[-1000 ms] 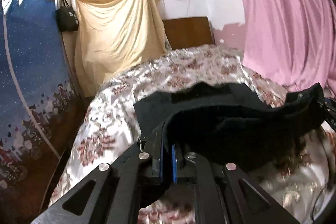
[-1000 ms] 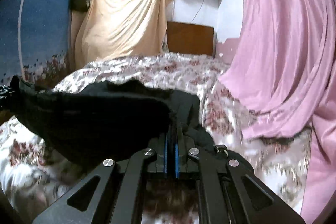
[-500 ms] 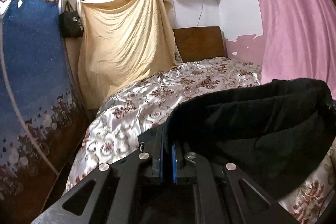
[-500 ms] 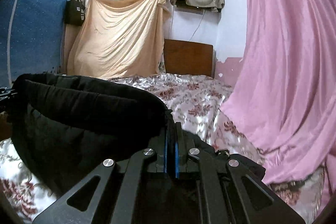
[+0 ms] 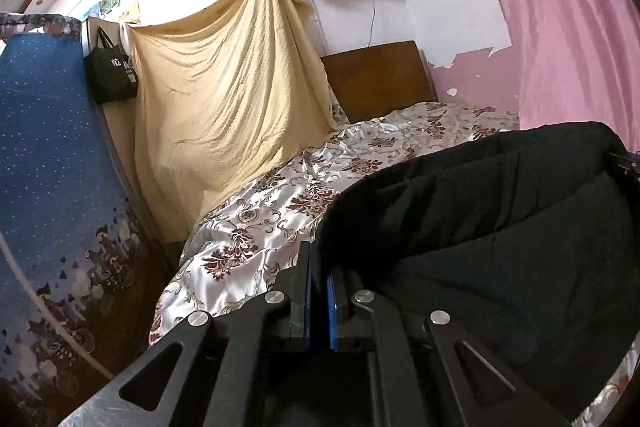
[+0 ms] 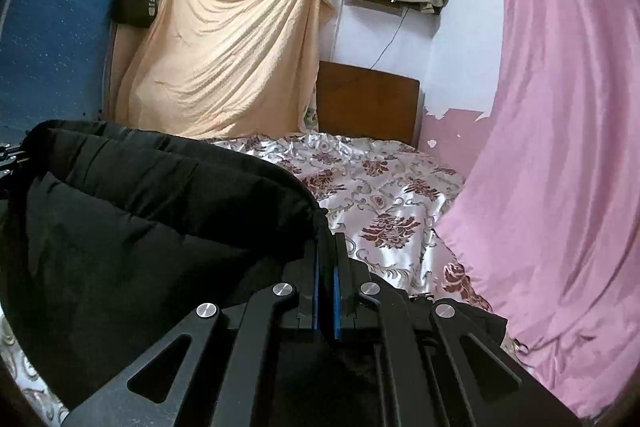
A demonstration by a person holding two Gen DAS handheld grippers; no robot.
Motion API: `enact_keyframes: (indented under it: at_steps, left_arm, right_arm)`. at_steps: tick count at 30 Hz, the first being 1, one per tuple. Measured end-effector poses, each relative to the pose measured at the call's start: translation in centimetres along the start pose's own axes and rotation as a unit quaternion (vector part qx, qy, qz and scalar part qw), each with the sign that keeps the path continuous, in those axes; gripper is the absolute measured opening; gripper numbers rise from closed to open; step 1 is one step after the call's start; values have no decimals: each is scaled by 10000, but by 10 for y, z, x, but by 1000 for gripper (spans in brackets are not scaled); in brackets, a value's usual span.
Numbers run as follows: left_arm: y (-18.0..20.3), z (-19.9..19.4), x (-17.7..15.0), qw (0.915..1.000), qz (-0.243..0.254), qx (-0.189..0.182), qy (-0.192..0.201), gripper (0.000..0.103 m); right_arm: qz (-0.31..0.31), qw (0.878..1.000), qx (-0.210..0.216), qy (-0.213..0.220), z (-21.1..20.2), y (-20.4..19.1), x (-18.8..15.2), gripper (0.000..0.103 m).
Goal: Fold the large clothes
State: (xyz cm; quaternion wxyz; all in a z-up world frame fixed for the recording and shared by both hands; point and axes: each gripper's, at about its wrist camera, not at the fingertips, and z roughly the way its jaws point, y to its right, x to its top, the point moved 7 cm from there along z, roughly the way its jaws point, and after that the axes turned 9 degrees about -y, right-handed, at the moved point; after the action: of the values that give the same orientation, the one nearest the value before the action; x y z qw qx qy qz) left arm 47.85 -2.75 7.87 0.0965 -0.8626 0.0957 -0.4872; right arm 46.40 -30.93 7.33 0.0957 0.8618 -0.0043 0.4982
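The bed (image 5: 280,219) lies ahead and below both grippers; the black garment (image 5: 500,227) hangs stretched crosswise between them above it, its long axis running hand to hand. Left gripper (image 5: 319,267) and right gripper (image 6: 327,251) are each clamped on an end of the top edge, neither nearer. A second ago the garment lay low on the bed; now it is lifted, with more bare bed ahead.

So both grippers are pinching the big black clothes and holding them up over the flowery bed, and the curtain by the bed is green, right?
Nearly. The curtain is pink, not green, as the right wrist view shows. The rest holds: the left gripper and the right gripper are both shut on the black garment, lifted above the flowery bed.
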Motion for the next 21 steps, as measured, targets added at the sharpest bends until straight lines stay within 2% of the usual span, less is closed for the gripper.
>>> enact_keyframes:
  at_steps: [5,12,21]
  left_arm:
    - [-1,35,2,9997,-52,-21,-221,6]
    - [1,74,-8,9981,-127,-118,-584,6]
    - [7,107,-21,9956,-177,-163,-909,6]
  right_arm:
    - [-185,9996,-41,-202,47,-10,10,4]
    - [-357,9981,-52,-504,94,-25,7,4]
    - [-414,9965,-43,-731,120,-30,-8,4]
